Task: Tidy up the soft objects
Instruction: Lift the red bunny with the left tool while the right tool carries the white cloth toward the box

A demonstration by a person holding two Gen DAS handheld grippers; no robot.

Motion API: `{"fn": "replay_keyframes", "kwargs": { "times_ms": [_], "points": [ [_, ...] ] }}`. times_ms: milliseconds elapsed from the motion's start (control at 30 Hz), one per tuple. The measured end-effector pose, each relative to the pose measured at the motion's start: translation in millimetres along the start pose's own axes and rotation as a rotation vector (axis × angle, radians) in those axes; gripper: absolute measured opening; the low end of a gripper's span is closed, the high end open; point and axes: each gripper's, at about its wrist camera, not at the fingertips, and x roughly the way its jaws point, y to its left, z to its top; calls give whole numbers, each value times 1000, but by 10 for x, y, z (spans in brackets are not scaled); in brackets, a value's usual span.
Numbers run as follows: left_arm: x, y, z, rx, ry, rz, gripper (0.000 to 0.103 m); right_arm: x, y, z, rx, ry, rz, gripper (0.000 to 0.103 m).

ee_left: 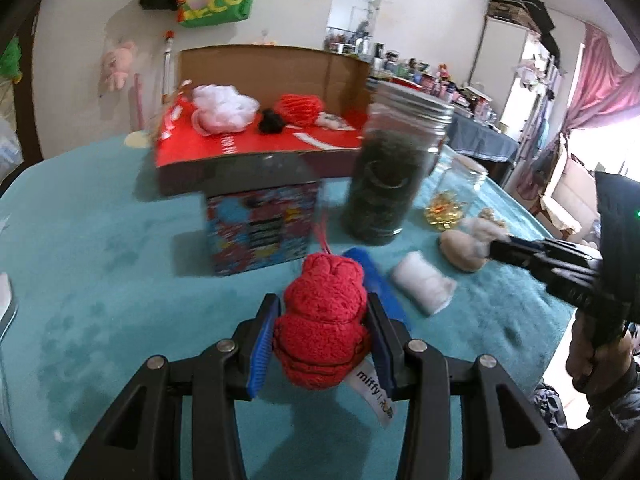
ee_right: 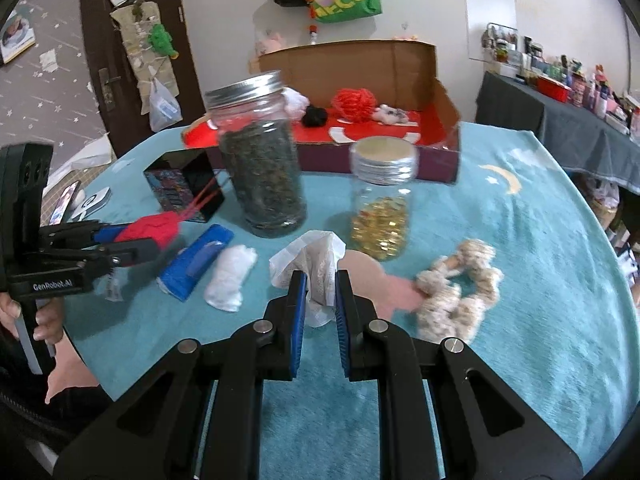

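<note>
Red knitted yarn fills the left gripper (ee_left: 322, 332): its blue pads are pressed against both flanks of a small red plush toy (ee_left: 322, 320) with a "miffy" tag, held off the teal tablecloth (ee_left: 100, 280). The right gripper (ee_right: 322, 308) is narrowed onto a crumpled white tissue (ee_right: 316, 268), pinching its lower part while the rest fans out above the pads.

In the left wrist view, at twelve o'clock from the held toy, the open cardboard box (ee_left: 280, 68) with the red floor sits at the far side of the table. It already contains a white mesh puff (ee_left: 222, 106), a small black ball (ee_left: 272, 122), an orange-red puff (ee_left: 298, 108) and a small pale item that is too blurred to name. So, as I judge it, part of the sorting is finished.

Several soft things remain outside the box. In the right wrist view a rolled white cloth (ee_right: 230, 276) lies at nine o'clock from the tissue, with a blue packet (ee_right: 196, 262) just beside it further left, and a beige fluffy scrunchie (ee_right: 460, 292) lies at three o'clock. A tall jar of dark leaves (ee_right: 260, 156) and a smaller jar of golden capsules (ee_right: 380, 200) stand between these items and the box; they are hard goods and probably stay put. Both held pieces have yet to reach the box.
</note>
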Motion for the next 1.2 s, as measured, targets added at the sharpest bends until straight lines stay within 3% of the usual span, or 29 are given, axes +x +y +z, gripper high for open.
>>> {"fn": "replay_keyframes", "kwargs": {
  "times_ms": [400, 600, 933, 1200],
  "points": [
    [-140, 619, -15, -109, 15, 145, 45, -69, -364, 16, 79, 18, -58, 14],
    [-88, 773, 152, -82, 26, 181, 45, -26, -493, 114, 99, 46, -90, 14],
    [41, 911, 485, 32, 54, 131, 45, 112, -770, 324, 135, 108, -105, 14],
    [167, 1036, 706, 87, 54, 72, 45, 291, -977, 509, 155, 137, -34, 14]
  ]
}}
